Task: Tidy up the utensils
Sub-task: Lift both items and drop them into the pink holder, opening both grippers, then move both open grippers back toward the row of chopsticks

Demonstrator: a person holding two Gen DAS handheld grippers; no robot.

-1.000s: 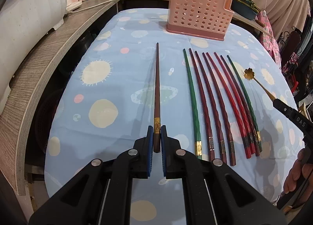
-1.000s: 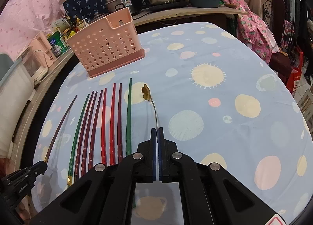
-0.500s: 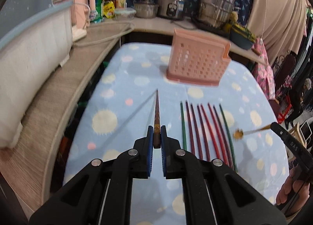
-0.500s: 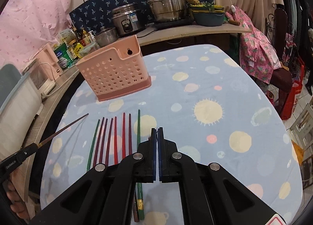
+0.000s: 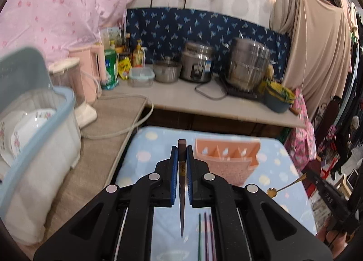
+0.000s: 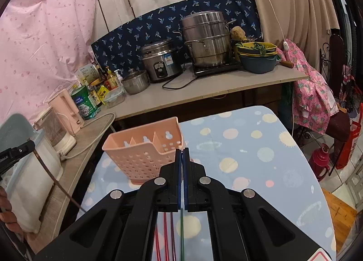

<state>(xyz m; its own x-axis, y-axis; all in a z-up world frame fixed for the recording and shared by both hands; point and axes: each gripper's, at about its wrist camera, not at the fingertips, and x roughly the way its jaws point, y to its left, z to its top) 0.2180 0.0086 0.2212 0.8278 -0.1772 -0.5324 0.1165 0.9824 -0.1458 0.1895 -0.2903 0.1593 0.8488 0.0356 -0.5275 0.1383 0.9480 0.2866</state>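
To the left of the left gripper (image 5: 182, 154) we see a translucent plastic bin (image 5: 40, 147) with a pale blue rim, floral china plates inside it, standing on a woven grey-brown counter. Between the ribbed blue pads (image 5: 174, 170) we hold a dark brown chopstick (image 5: 182, 193), square at its butt and tapering to a fine point that hangs back beneath the black jaws; a small gold band sits where the pads pinch it. Just ahead and slightly right of this gripper stands the pink caddy (image 5: 226, 158), a perforated plastic box with dividers, on the light blue polka-dot tablecloth (image 5: 145, 147). Below the jaws lie the remaining chopsticks (image 5: 205, 236), green and dark red, slender and glossy.

Farther right, the right gripper (image 6: 182, 151) has its jaws pressed together on the thin gold handle of the spoon (image 5: 272, 191), whose flower-shaped bowl shows in the left view; in the right view only a sliver shows between the pads. The caddy stands just left of and ahead of this gripper's tips.

A second ago both utensils lay flat on the cloth, already pinched. Both have since been lifted clear, and the chopstick now tilts tip-down.
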